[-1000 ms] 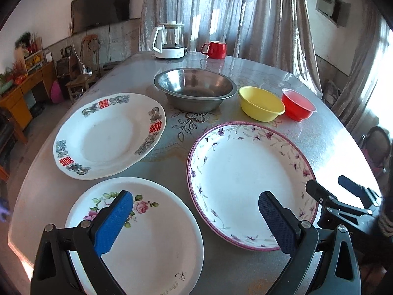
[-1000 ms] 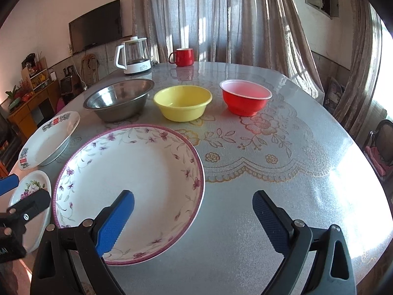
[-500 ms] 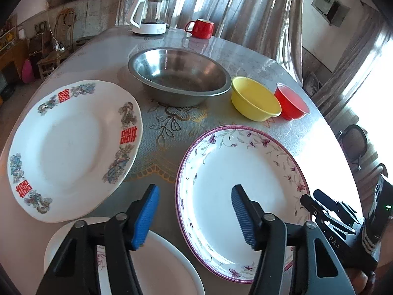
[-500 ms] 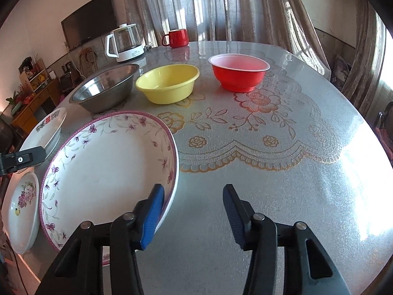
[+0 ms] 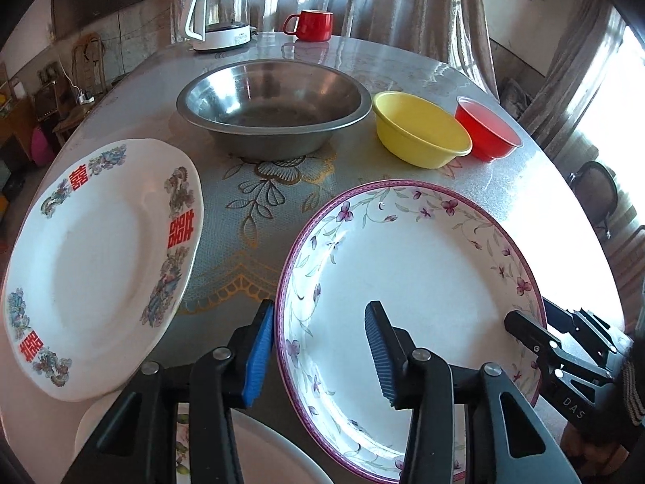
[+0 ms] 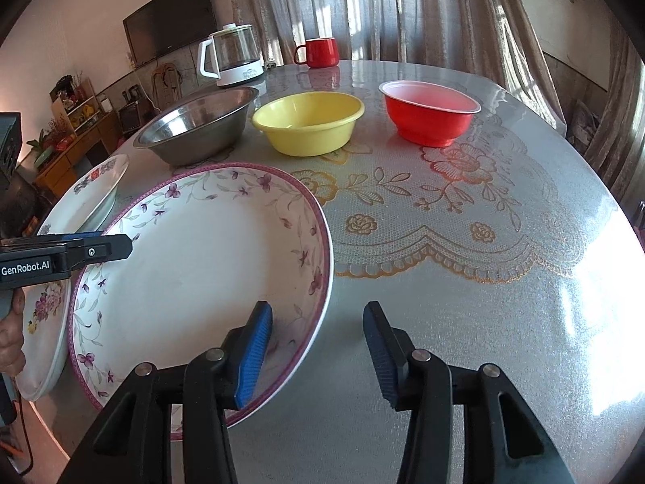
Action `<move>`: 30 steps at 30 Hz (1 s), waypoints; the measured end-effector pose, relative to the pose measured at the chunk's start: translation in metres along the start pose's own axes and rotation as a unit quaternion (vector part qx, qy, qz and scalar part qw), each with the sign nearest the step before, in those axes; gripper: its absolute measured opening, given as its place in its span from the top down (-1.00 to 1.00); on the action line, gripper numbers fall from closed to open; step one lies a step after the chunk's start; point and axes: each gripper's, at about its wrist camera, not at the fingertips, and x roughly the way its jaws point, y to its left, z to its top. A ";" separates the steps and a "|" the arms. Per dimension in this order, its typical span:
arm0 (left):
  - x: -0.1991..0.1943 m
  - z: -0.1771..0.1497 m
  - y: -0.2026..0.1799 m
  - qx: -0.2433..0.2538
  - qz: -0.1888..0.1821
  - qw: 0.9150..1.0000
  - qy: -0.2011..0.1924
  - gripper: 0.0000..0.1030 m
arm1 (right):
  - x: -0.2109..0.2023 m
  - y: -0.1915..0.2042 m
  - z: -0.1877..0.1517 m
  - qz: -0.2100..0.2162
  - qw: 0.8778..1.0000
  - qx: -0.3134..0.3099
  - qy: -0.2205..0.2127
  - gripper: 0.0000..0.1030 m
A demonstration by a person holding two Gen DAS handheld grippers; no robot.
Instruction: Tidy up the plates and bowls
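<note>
A large white plate with a purple flowered rim (image 5: 423,274) (image 6: 193,266) lies on the table between both grippers. My left gripper (image 5: 318,347) straddles its left rim, one blue pad outside and one over the plate's inside. The jaws are closing and the pads are not on the rim. My right gripper (image 6: 316,343) straddles the right rim the same way, also closing, pads clear of it. A plate with red characters (image 5: 96,266) lies to the left, and a rose plate (image 6: 44,322) lies nearest the table edge.
Behind the plates stand a steel bowl (image 5: 274,105), a yellow bowl (image 5: 419,129) and a red bowl (image 5: 487,129) in a row. A glass kettle (image 5: 219,12) and red mug (image 5: 310,24) stand at the far edge. A person's hand (image 6: 10,339) holds the left gripper.
Both pairs of jaws have narrowed from wide open. The left gripper moved right from over the rose plate to the purple-rimmed plate's left rim. The right gripper sank toward its right rim.
</note>
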 end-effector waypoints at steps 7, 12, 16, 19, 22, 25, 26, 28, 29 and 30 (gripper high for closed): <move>0.001 0.000 -0.011 -0.005 -0.006 1.000 0.005 0.13 | -0.001 -0.010 0.001 0.035 0.999 0.033 0.006 0.30; 0.003 -0.002 -0.030 -0.001 -0.021 1.000 0.008 0.13 | -0.006 -0.030 0.001 0.035 0.998 0.058 0.011 0.31; 0.005 -0.005 -0.051 0.012 -0.031 0.999 0.009 0.13 | -0.011 -0.050 0.001 0.026 0.996 0.083 0.005 0.30; 0.009 -0.005 -0.063 0.012 -0.036 0.999 0.012 0.13 | -0.017 -0.063 0.003 0.018 0.995 0.093 -0.006 0.30; 0.012 -0.003 -0.074 0.013 -0.047 0.999 0.017 0.12 | -0.020 -0.073 0.008 0.007 0.995 0.098 -0.015 0.30; 0.012 -0.001 -0.085 0.022 -0.047 0.999 0.012 0.05 | -0.016 -0.086 0.011 0.004 0.994 0.112 -0.013 0.30; 0.012 -0.001 -0.088 0.022 -0.046 0.999 0.009 0.02 | -0.013 -0.089 0.012 0.004 0.993 0.116 -0.009 0.31; 0.012 0.001 -0.091 0.019 -0.045 0.999 -0.001 -0.02 | -0.007 -0.092 0.010 -0.003 0.993 0.114 0.001 0.31; 0.013 0.002 -0.091 0.018 -0.042 0.999 -0.001 -0.02 | -0.005 -0.091 0.009 -0.007 0.994 0.111 0.001 0.31; 0.015 0.003 -0.092 0.018 -0.040 0.999 -0.005 -0.03 | -0.005 -0.090 0.009 -0.014 0.994 0.104 -0.001 0.31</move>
